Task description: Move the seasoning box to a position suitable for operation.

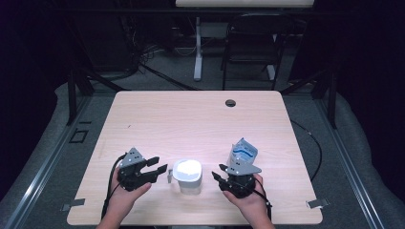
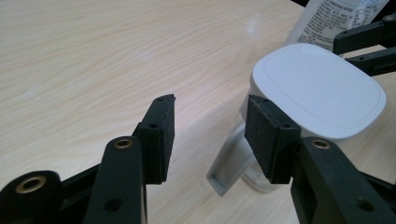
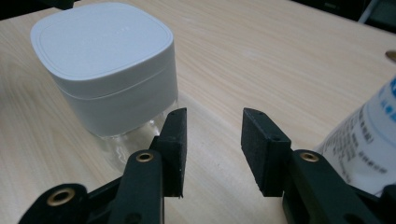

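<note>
A clear jug with a white lid [image 1: 187, 171] stands near the table's front edge, between my two grippers. My left gripper [image 1: 161, 165] is just left of it, open, with its jaws pointing at the jug. In the left gripper view the jug's grey handle [image 2: 224, 170] lies beside the right pad [image 2: 268, 135], and the gap of that gripper [image 2: 210, 100] holds nothing. My right gripper [image 1: 218, 171] sits to the right of the jug, open and empty [image 3: 215, 114]. The jug [image 3: 107, 65] stands off its left jaw. A blue and white pouch [image 1: 242, 152] stands upright just behind the right gripper.
The light wooden table [image 1: 191, 119] has a round cable hole [image 1: 230, 102] near its far edge. Beyond it stand a dark chair [image 1: 250, 43] and a white table leg [image 1: 197, 47]. A black cable [image 1: 315, 148] hangs off the right side.
</note>
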`<state>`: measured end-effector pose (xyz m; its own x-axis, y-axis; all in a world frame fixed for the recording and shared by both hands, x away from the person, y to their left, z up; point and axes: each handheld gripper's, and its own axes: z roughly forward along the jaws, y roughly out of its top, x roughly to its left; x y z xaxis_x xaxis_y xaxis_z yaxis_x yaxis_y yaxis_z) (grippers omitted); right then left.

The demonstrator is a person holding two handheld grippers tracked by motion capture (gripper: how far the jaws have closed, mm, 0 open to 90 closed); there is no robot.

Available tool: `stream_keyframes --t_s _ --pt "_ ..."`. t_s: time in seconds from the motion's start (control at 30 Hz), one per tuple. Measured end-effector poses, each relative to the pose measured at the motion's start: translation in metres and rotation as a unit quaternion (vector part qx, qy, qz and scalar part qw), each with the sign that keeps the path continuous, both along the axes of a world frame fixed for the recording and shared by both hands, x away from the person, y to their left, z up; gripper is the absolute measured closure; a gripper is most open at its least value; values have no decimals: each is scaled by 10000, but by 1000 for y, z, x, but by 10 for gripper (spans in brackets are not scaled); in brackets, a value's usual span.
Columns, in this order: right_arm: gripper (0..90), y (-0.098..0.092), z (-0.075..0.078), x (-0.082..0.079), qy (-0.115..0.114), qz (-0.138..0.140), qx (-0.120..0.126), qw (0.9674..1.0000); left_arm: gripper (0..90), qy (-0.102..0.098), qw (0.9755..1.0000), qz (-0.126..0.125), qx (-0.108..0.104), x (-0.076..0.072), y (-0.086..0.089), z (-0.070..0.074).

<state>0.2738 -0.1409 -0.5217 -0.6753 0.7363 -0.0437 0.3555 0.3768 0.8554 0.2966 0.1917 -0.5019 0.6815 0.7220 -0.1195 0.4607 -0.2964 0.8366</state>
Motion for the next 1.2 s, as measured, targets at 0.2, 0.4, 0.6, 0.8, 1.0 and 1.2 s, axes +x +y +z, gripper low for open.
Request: stream_keyframes --t_s 0.2,0.4,0.6,0.8,1.0,1.2 --pt "587 0 6 2 -145 118 186 9997 569 71 9999 -45 -131 4 -4 4" --pt "566 1 9 6 -29 183 279 9994 714 46 9998 -206 -53 3 -11 8" --pt "644 3 8 4 34 135 233 9996 820 -45 9994 -331 -121 0 -16 12" --pt "665 5 5 2 -18 109 212 9997 900 -66 9985 -534 -125 -3 -23 16" --pt "666 8 2 1 -55 50 149 9999 900 -24 9982 -602 -47 -3 -29 14" --pt "803 10 1 -1 -9 254 75 9996 900 2 9981 -609 39 -3 -29 13"
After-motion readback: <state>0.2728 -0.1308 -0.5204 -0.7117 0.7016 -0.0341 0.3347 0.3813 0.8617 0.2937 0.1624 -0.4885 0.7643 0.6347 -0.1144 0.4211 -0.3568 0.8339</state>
